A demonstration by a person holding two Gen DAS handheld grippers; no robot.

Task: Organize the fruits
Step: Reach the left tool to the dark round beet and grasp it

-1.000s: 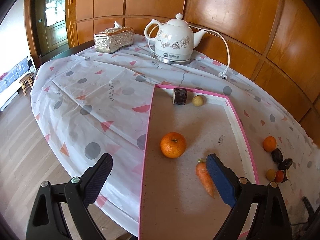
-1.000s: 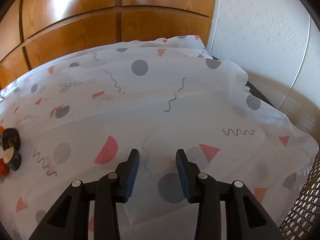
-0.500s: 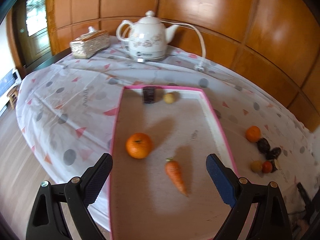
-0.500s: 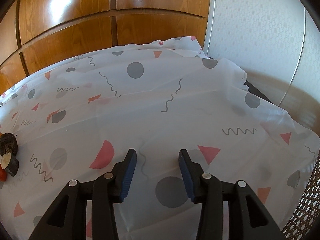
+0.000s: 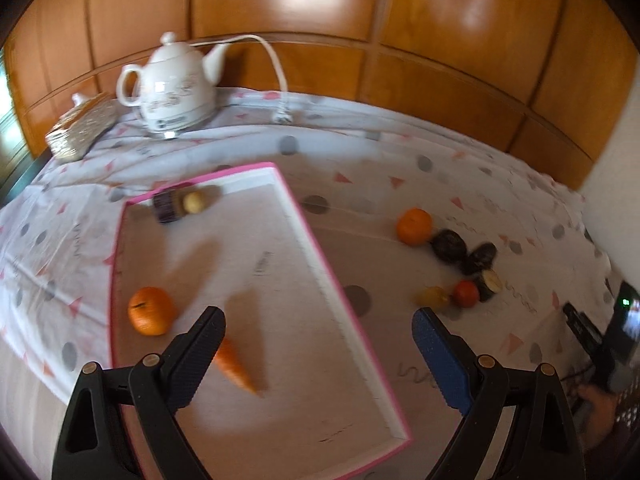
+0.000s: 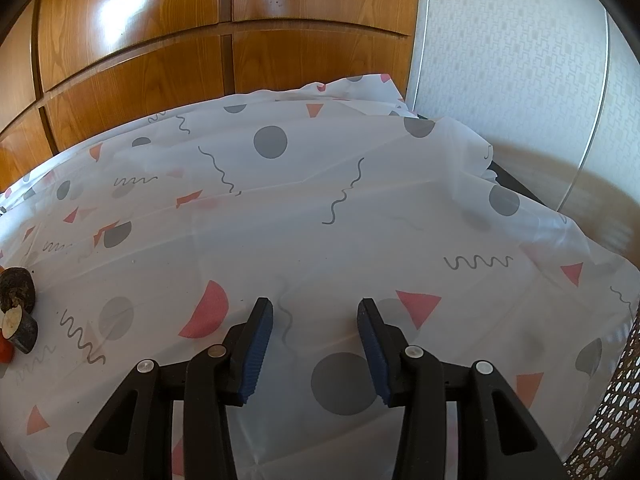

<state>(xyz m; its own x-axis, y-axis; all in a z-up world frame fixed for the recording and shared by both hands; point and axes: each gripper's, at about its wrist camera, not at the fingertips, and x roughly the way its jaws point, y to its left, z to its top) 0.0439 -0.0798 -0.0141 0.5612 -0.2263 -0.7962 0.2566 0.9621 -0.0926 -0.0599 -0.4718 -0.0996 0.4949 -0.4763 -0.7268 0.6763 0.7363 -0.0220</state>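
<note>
In the left wrist view a pink-rimmed tray (image 5: 320,248) holds an orange (image 5: 151,316), a carrot (image 5: 236,366), a dark cut piece (image 5: 166,207) and a small yellow fruit (image 5: 193,202). To its right on the cloth lie another orange (image 5: 414,226), two dark fruits (image 5: 450,245), a yellow fruit (image 5: 432,297), a red fruit (image 5: 465,293) and a cut dark piece (image 5: 490,281). My left gripper (image 5: 318,326) hangs open and empty over the tray's right rim. My right gripper (image 6: 316,312) is open and empty above bare cloth; dark cut pieces (image 6: 16,288) and the red fruit (image 6: 5,350) sit at its left edge.
A white teapot (image 5: 176,88) with a cord and plug (image 5: 282,114) and a silver tissue box (image 5: 80,128) stand at the table's back by the wood panelling. A hand with the other gripper (image 5: 600,340) shows at the right. The tablecloth edge (image 6: 580,280) drops off right.
The left gripper swung to the right and rolled, so the tray now tilts left in its view and the loose fruits came closer to centre. The right gripper's jaws widened slightly and it stayed put.
</note>
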